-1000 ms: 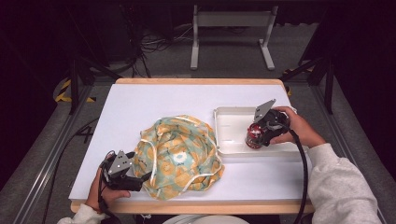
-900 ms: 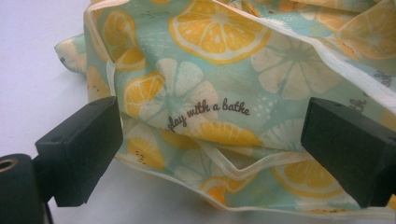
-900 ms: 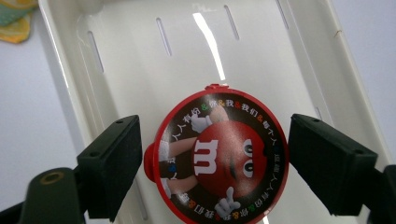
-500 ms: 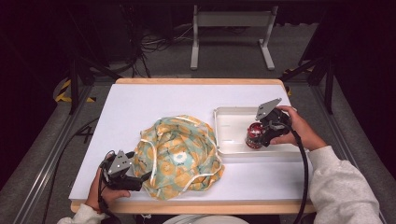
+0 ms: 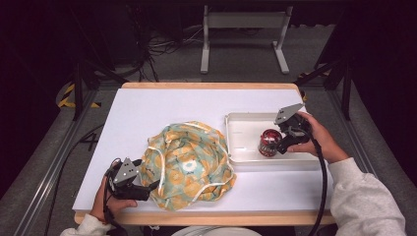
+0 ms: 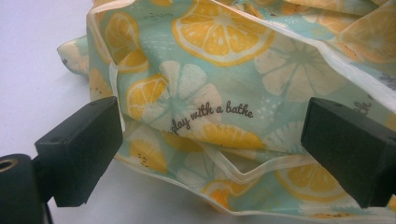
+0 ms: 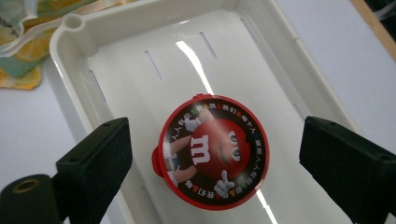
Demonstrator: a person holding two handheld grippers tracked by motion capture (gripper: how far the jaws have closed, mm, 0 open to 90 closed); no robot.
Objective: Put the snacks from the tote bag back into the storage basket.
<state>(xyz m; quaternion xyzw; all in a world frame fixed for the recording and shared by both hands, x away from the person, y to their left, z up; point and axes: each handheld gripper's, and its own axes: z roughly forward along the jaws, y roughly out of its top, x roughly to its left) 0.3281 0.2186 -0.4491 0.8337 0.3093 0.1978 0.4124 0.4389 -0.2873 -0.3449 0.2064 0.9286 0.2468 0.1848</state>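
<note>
A crumpled cloth bag (image 5: 189, 164) with a lemon-slice print lies on the white table, near the front. My left gripper (image 5: 149, 190) sits at its front left edge. In the left gripper view that gripper (image 6: 212, 140) is open, with a fold of the bag (image 6: 224, 60) between the jaws and no contact visible. A round red M&M's tub (image 5: 269, 142) stands in the white tray (image 5: 246, 123) on the right. My right gripper (image 5: 282, 143) is just to its right. In the right gripper view it (image 7: 215, 161) is open wide above the tub's lid (image 7: 212, 149), without touching.
The tray (image 7: 140, 28) has slotted holes in its floor and holds nothing but the tub. One corner of the bag (image 7: 28, 51) lies close to the tray's left end. The white table surface (image 5: 172, 108) stretches behind the bag, and a wooden edge (image 5: 211, 85) borders the far side.
My right gripper has drawn back slightly up and to the right from the tub, which stays in the tray. The left gripper and the bag have not moved.
</note>
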